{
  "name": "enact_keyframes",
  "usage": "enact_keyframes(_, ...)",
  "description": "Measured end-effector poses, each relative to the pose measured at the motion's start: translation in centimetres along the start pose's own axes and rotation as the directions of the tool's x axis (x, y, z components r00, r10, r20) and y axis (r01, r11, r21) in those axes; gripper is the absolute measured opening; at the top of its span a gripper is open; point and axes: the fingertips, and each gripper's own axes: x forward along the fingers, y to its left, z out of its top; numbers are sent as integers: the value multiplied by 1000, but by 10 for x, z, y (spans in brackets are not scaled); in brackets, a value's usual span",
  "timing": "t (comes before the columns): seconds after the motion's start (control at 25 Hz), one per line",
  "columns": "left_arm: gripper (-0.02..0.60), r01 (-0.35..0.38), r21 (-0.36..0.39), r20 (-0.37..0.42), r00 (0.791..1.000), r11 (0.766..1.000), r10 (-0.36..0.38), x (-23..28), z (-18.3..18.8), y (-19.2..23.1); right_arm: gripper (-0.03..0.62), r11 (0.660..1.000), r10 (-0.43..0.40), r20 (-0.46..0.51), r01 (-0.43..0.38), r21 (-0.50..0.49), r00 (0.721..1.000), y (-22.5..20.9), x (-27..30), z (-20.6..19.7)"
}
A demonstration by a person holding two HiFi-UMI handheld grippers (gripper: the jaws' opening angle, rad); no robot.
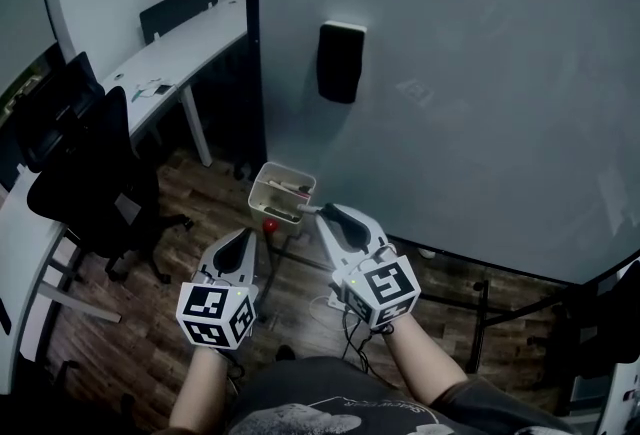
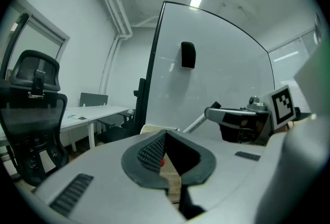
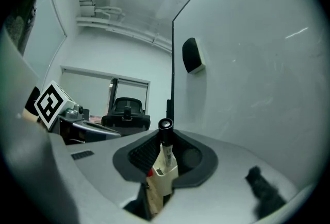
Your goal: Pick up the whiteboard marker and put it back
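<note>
Item, whiteboard (image 1: 470, 73): stands upright on a floor frame and fills most of the head view. A black eraser (image 1: 340, 61) clings high on its face, kept within reach of a writer.

Item, tray (image 1: 262, 185): a small pale box near the board's lower corner with pens lying inside. We judge it the home for markers, and so the place the task points to.

Item, right gripper (image 1: 325, 211): held level, nose aimed at the tray and just short of it. Its own view shows the jaws part-way closed and clamped on the whiteboard marker (image 3: 165, 138).

Item, left gripper (image 1: 243, 235): carried alongside, lower and apart from the tray. Its pads meet at the tips with nothing between them — idle, we judge, since one gripper can manage the marker.

Item, whiteboard marker: pinched mid-barrel, black cap jutting past the pads — a grip that suits lowering it into the tray. It is not yet inside.
</note>
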Motion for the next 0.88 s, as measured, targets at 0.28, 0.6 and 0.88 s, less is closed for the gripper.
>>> enact_keyframes(0.28, 12, 7, -14, -17, 1000, 1000, -7, 16, -5, 30, 80, 1000, -2, -41, 3, 25, 999, 2, 35, -23)
enact_keyframes(0.6, 12, 49, -17, -48, 998, 999, -49, 36, -13, 44, 80, 999, -7, -75, 10, 37, 997, 4, 60, -40)
enact_keyframes(0.88, 12, 84, -22, -61, 994, 996, -85, 46, -18, 47, 80, 999, -7, -105, 11, 42, 994, 9, 66, -54)
